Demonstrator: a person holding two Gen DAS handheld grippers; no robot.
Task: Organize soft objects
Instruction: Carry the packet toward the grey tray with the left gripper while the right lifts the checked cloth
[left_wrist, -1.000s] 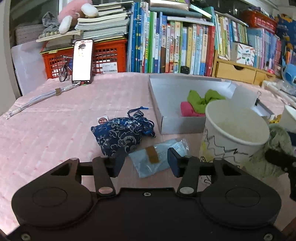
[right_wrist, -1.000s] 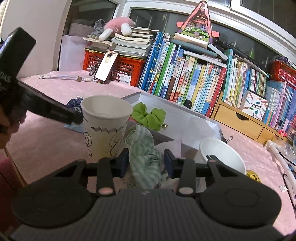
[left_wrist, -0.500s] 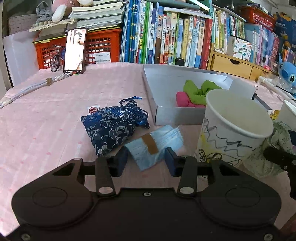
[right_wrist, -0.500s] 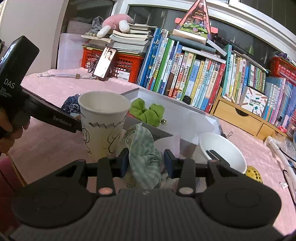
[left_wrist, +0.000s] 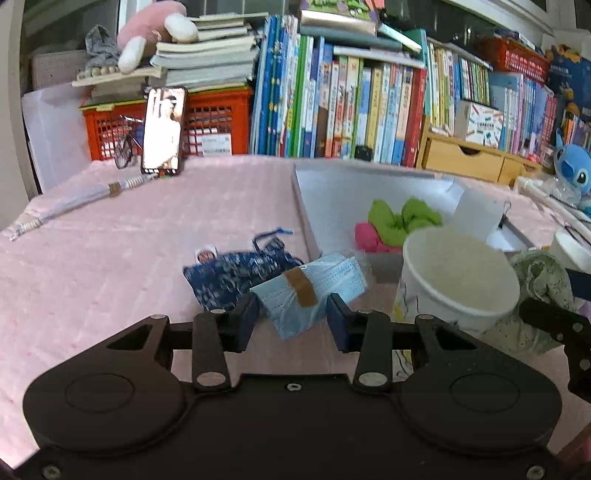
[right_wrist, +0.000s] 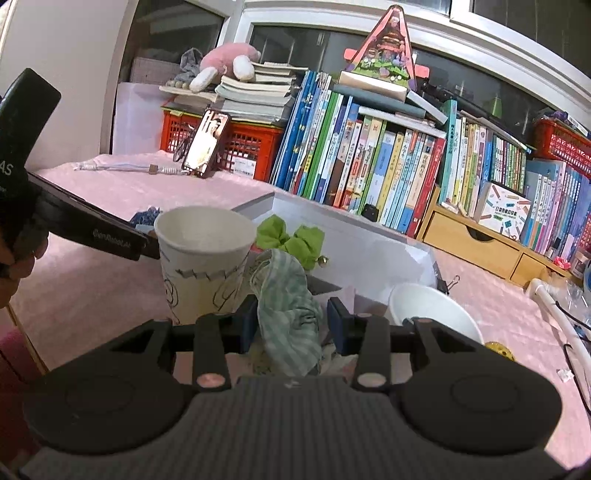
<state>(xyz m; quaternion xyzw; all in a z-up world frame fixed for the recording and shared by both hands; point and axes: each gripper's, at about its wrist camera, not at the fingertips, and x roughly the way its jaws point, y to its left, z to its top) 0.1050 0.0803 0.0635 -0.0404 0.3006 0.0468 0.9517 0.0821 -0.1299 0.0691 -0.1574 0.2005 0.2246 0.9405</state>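
Pale blue, in crinkly clear plastic with a brown strip of tape across it: this is the pack of masks (left_wrist: 308, 291), at the centre of the left wrist view. The left tool (left_wrist: 291, 319) has it between its two pads; its jaws have just been closing, and the pack looks lifted off the pink desk (left_wrist: 110, 258), its far end tilted up over the dark blue patterned pouch (left_wrist: 231, 275), which lies on the desk just behind it. So I judge this tool is gripping the pack, by its near end only.

In the right wrist view the right tool (right_wrist: 291, 321) is closed on a green checked cloth (right_wrist: 286, 295), which stands up crumpled between the pads at the lower centre. The paper cup (right_wrist: 203, 273) is just to the left of it, and the white bowl (right_wrist: 432, 306) to the right.

The grey box (left_wrist: 306, 221) at the centre right of the left view holds a green cloth (left_wrist: 402, 218) and a pink one (left_wrist: 369, 238) already (it seems to be the place for soft things).

What could go wrong: the plastic is slippery and the hold is near one end, so the pack may swing or slide out on the way to the box. The cup stands close beside both tools; a careless sideways move could knock it over. The loose cloth may also drag on the box wall.
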